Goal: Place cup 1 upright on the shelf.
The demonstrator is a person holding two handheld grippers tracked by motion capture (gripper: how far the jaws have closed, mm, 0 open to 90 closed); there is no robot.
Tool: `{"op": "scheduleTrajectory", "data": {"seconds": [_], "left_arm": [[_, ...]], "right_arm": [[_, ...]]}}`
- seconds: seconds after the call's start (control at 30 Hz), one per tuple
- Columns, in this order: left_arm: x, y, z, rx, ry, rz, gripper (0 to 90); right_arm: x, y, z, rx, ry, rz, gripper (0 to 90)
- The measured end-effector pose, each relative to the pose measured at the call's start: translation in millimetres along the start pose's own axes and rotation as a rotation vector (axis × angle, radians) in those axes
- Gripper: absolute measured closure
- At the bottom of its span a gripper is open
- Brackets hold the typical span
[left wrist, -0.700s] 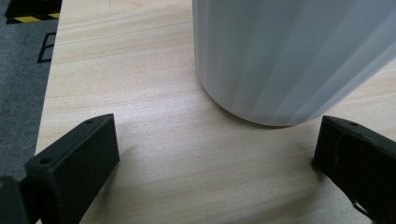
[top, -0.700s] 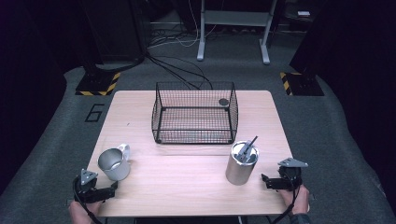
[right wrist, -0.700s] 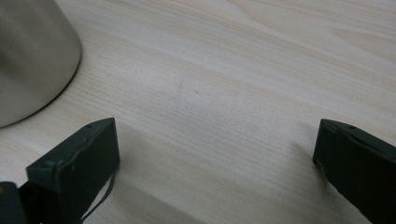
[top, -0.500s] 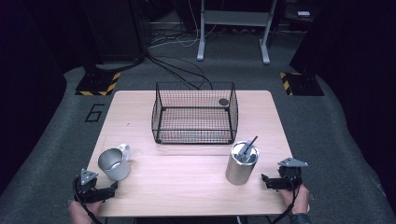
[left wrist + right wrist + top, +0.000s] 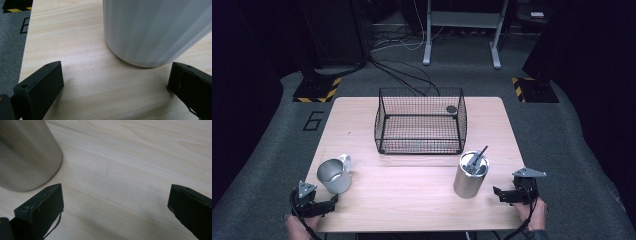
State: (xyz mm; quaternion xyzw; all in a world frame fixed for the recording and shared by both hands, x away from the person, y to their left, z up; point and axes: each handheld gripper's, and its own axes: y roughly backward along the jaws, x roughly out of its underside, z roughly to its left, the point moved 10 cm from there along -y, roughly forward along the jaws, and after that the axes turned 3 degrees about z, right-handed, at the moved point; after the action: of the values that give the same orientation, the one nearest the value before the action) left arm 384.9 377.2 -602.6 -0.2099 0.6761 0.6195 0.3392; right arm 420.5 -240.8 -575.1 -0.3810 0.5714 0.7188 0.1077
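The white mug [image 5: 333, 175] stands upright near the front left corner of the surface [image 5: 412, 200], handle turned away from you; in the left gripper view its wall [image 5: 152, 30] rises just beyond the spread jaws. The steel canister [image 5: 471, 175], with a dark utensil [image 5: 477, 157] leaning out of its mouth, stands upright toward the front right. Behind both, well apart, sits the black wire basket [image 5: 420, 122], a small dark disc [image 5: 451, 108] resting at its far right corner.

Your left tongs [image 5: 329, 202] lie released, low on the surface, just short of the mug. Your right tongs [image 5: 498, 193] are likewise released, near the canister but offset: in the right gripper view the canister [image 5: 25, 152] stands to the left of the gap, not within it.

Risks, as judged from this layout:
- Advance the left tongs off-centre and one jaw likely strikes the smooth wall, pushing the mug along or toppling it.
- Close low on a rounded wall and the mug may slip out.
- Close the right tongs without realigning and you probably nudge the tall canister, tipping it and spilling the utensil.
- The mug stands close to the front edge, so a shove toward you could send it off.
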Motion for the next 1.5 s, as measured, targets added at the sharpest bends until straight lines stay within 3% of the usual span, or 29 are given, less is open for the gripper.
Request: {"op": "scheduleTrajectory", "data": {"seconds": [0.47,0.77,1.2,1.5], "left_arm": [[0.1,0.0,0.0,-0.003,0.001,-0.002,0.0],[0.1,0.0,0.1,-0.004,0.001,-0.002,0.0],[0.2,0.0,0.1,-0.003,0.002,-0.002,0.0],[0.1,0.0,0.0,-0.003,0.002,-0.002,0.0]], "right_arm": [[-24.9,35.4,47.1,-0.089,0.091,-0.051,0.0],[-40.1,48.3,74.0,-0.131,0.138,-0.087,0.0],[-66.3,46.6,97.0,-0.166,0.188,-0.108,0.0],[-79.3,43.2,105.8,-0.173,0.179,-0.128,0.0]]}}
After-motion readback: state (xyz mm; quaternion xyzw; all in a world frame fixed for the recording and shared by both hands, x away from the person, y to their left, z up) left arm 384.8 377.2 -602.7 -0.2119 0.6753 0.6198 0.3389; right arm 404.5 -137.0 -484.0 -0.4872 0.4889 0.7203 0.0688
